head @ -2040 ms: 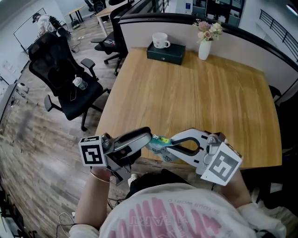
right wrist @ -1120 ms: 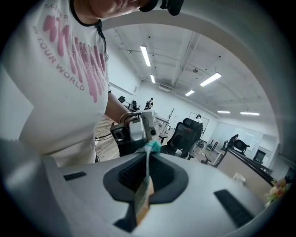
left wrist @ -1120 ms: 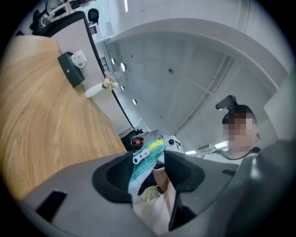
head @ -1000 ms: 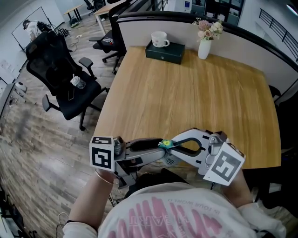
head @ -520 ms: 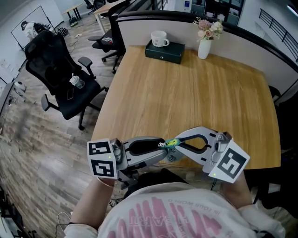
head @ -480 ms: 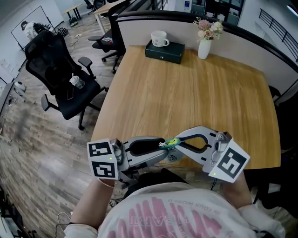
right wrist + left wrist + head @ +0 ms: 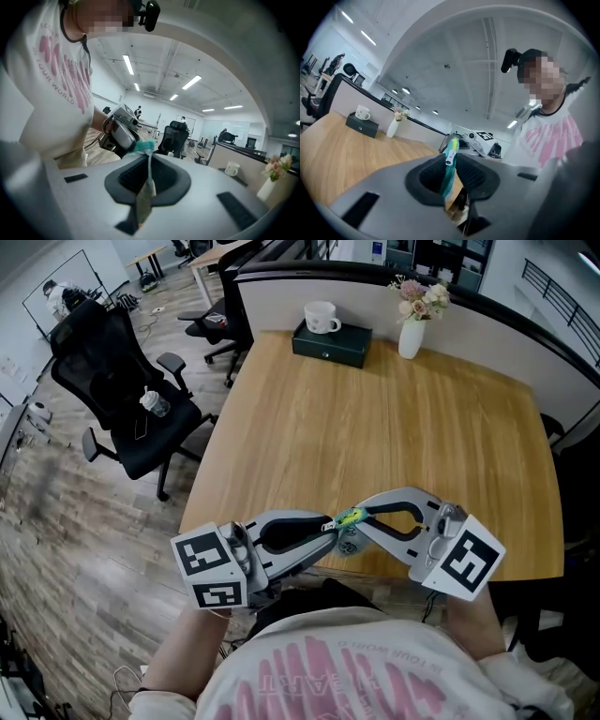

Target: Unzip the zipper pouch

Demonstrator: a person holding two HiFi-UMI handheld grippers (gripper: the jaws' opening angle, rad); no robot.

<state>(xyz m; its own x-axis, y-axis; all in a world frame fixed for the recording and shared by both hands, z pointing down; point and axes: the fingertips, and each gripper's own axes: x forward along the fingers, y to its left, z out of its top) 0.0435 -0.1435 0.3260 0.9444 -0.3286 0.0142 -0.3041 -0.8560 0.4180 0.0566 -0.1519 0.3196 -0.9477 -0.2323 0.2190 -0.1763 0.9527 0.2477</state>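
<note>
In the head view a small teal and yellow zipper pouch (image 7: 349, 540) hangs between my two grippers, above the near edge of the wooden table (image 7: 375, 427). My left gripper (image 7: 330, 524) reaches in from the lower left. Its jaws have just been closing, and they now pinch the pouch's teal zipper edge (image 7: 447, 177) with its white zipper pull (image 7: 450, 158). My right gripper (image 7: 360, 517) comes from the lower right and is shut on the opposite end of the pouch (image 7: 142, 199), whose fabric droops below the jaws.
At the table's far side stand a dark box (image 7: 333, 345) with a white mug (image 7: 322, 320) on it and a white vase of flowers (image 7: 412, 334). A black office chair (image 7: 122, 399) stands on the floor to the left. A partition runs behind the table.
The left gripper has rolled, turning its marker cube, and its jaws have closed in on the zipper edge. The right gripper has risen slightly, carrying the pouch toward the table.
</note>
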